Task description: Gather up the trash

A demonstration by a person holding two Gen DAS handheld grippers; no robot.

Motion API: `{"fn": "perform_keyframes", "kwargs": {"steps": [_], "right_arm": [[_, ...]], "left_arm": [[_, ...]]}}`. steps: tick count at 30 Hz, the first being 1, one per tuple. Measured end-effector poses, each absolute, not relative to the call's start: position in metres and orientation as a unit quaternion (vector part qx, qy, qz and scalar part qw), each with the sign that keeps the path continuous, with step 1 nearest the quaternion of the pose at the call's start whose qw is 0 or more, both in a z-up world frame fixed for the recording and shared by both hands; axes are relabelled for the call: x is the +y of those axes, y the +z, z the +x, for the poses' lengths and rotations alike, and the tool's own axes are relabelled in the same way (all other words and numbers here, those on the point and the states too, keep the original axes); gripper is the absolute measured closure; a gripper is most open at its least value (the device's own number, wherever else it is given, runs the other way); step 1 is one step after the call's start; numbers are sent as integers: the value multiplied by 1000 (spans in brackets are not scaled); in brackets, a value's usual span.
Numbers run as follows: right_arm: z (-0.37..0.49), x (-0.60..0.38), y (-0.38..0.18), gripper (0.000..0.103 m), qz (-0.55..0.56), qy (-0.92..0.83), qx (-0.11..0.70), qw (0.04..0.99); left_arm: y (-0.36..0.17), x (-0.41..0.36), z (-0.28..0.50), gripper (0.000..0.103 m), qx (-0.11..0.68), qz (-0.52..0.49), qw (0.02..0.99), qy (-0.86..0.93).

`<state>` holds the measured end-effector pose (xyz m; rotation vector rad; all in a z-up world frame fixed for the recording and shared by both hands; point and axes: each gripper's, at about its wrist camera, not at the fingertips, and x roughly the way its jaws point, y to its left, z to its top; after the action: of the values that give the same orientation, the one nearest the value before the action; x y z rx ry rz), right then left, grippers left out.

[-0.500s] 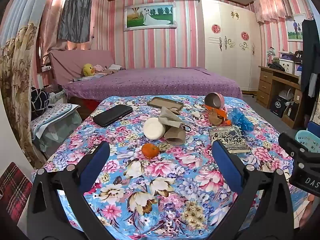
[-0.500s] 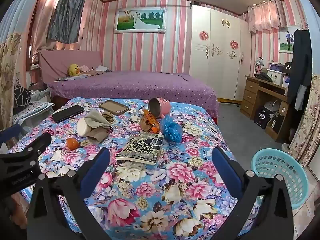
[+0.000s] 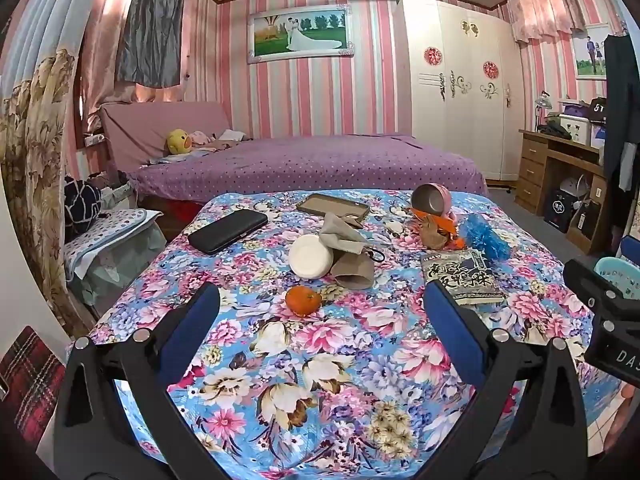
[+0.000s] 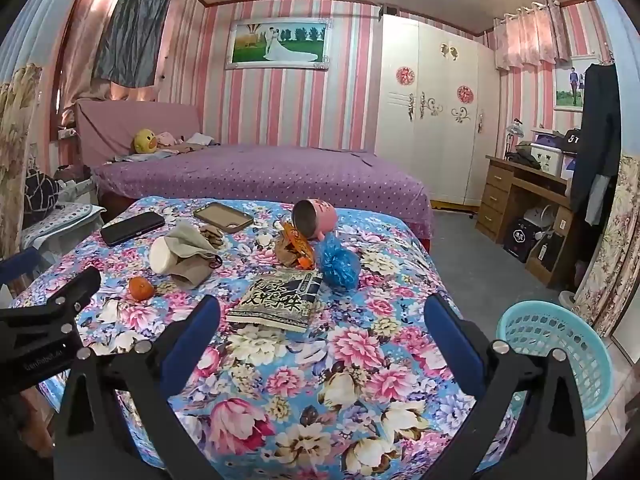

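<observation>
On the floral table [image 3: 328, 364] lie a black-and-white snack packet [image 4: 280, 298], a crumpled blue plastic bag [image 4: 340, 266], an orange-and-brown wrapper [image 4: 294, 248], a tipped pink cup [image 4: 314, 218] and an orange [image 3: 303, 300]. A turquoise basket [image 4: 560, 352] stands on the floor to the table's right. My left gripper [image 3: 320, 320] is open and empty, just short of the orange. My right gripper [image 4: 320, 330] is open and empty, just short of the packet.
A white roll [image 3: 310, 256] with grey cloth [image 3: 344, 240], a black phone [image 3: 227, 231] and a brown phone case [image 3: 332, 205] lie farther back. A purple bed [image 3: 312, 164] stands behind the table, a wooden desk [image 4: 524, 196] at the right.
Both grippers have stayed almost still; the views are nearly the same as half a second ago.
</observation>
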<state>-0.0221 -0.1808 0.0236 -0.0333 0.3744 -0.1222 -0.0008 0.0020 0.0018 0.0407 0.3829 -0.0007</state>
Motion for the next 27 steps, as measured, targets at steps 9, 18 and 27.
{"fn": "perform_keyframes", "kwargs": {"steps": [9, 18, 27], "right_arm": [[-23, -181, 24, 4, -19, -62, 186, 980], [-23, -183, 23, 4, -18, -63, 185, 981], [-23, -184, 23, 4, -20, -65, 184, 981]], "left_arm": [[0, 0, 0, 5, 191, 21, 981, 1], [1, -2, -1, 5, 189, 23, 982, 1], [2, -1, -2, 5, 188, 22, 982, 2]]}}
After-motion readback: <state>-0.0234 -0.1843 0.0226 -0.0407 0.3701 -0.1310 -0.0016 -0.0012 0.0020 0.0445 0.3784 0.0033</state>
